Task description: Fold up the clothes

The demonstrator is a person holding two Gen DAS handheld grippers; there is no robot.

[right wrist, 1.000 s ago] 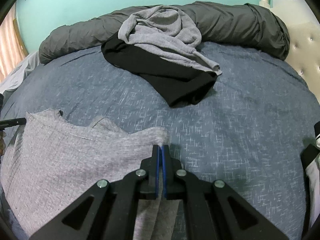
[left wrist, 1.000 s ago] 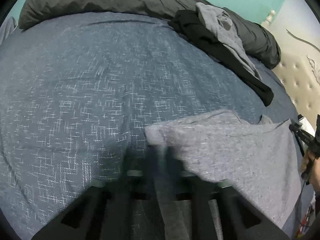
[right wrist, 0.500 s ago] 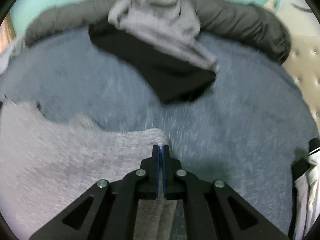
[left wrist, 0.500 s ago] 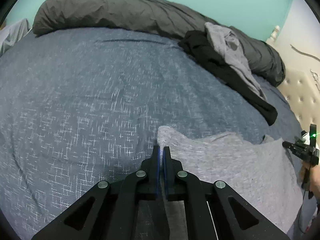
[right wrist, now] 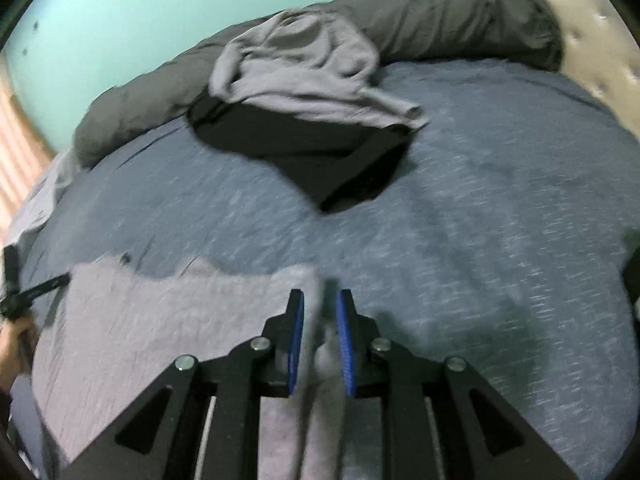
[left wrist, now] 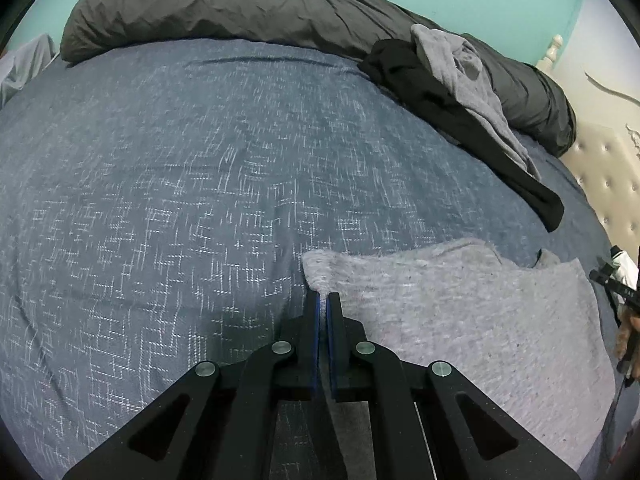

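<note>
Presently, three garments are counted on the blue bedspread [left wrist: 168, 184]: one light grey shirt [left wrist: 460, 312] spread flat at the near edge, and at the far side one crumpled grey garment [right wrist: 304, 76] lying on top of one black garment [right wrist: 304, 156]. One rolled dark grey duvet [left wrist: 224, 4] runs along the far edge, against the teal wall. Two grippers are present.

Left gripper [left wrist: 322, 300]: jaws pressed together on a corner of the light grey shirt, only a sliver between the blue pads; the cloth spreads away toward 3 o'clock in that view.

Right gripper [right wrist: 320, 308]: jaws parted a narrow way, with a fold of the same shirt lying between the pads. This view is blurred, so whether either pad touches the cloth cannot be told. The shirt extends toward 9 o'clock there, and the black garment lies at 12 o'clock, well apart.
</note>
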